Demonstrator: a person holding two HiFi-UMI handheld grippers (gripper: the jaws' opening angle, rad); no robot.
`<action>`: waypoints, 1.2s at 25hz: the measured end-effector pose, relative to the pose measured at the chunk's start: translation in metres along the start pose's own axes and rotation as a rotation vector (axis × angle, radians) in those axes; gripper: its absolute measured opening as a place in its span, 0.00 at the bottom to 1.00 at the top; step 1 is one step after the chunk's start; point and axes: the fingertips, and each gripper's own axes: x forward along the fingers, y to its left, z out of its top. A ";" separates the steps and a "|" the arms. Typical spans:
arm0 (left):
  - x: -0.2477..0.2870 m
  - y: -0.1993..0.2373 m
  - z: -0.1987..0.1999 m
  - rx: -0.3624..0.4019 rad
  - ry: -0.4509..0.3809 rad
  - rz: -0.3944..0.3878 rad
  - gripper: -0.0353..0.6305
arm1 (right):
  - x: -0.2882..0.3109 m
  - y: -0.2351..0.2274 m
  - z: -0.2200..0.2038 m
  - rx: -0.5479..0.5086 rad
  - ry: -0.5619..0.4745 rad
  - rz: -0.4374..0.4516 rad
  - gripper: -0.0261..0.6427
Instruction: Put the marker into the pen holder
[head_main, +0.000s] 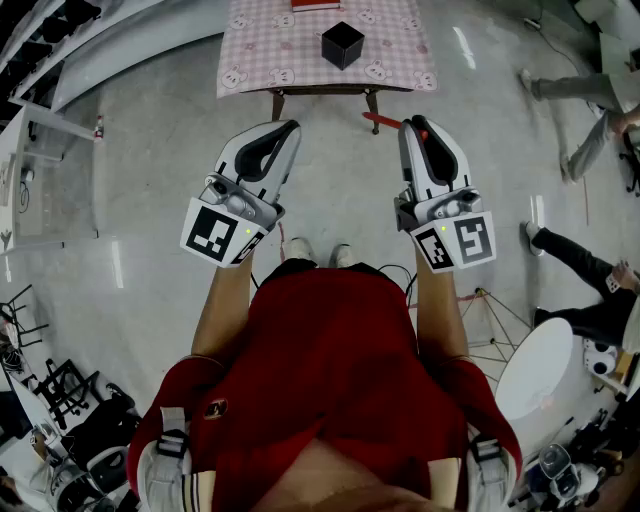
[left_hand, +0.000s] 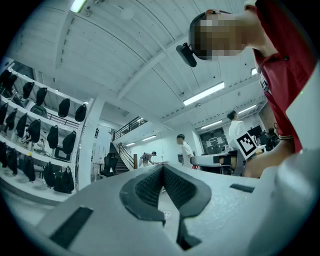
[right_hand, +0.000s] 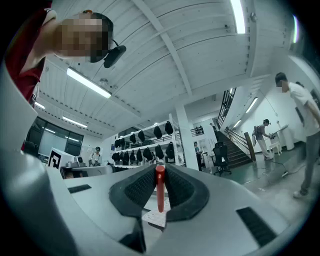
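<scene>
A red marker (right_hand: 160, 192) stands upright between the dark pads of my right gripper (right_hand: 160, 170), which is shut on it. In the head view the marker (head_main: 381, 121) pokes out leftward from the right gripper (head_main: 412, 126), held at chest height above the floor. My left gripper (head_main: 290, 128) is level with it on the left; its jaws (left_hand: 163, 167) meet at the tips with nothing between them. The pen holder (head_main: 342, 44), a black open cube, sits on the pink checked table (head_main: 260, 50) ahead of both grippers, some way off.
A red flat object (head_main: 315, 4) lies at the table's far edge. A person sits on the floor at the right (head_main: 580, 265), beside a round white table (head_main: 545, 375). Shelves of dark bags (right_hand: 150, 135) and a staircase (right_hand: 235, 145) stand in the background.
</scene>
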 end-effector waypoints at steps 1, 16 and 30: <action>-0.002 0.004 0.000 0.000 -0.003 -0.002 0.06 | 0.004 0.003 -0.001 -0.003 0.000 -0.002 0.11; -0.033 0.060 -0.006 -0.022 -0.041 -0.045 0.06 | 0.047 0.038 -0.009 -0.043 -0.015 -0.062 0.12; -0.046 0.100 -0.015 -0.061 -0.057 -0.080 0.06 | 0.074 0.040 -0.013 -0.073 0.000 -0.145 0.12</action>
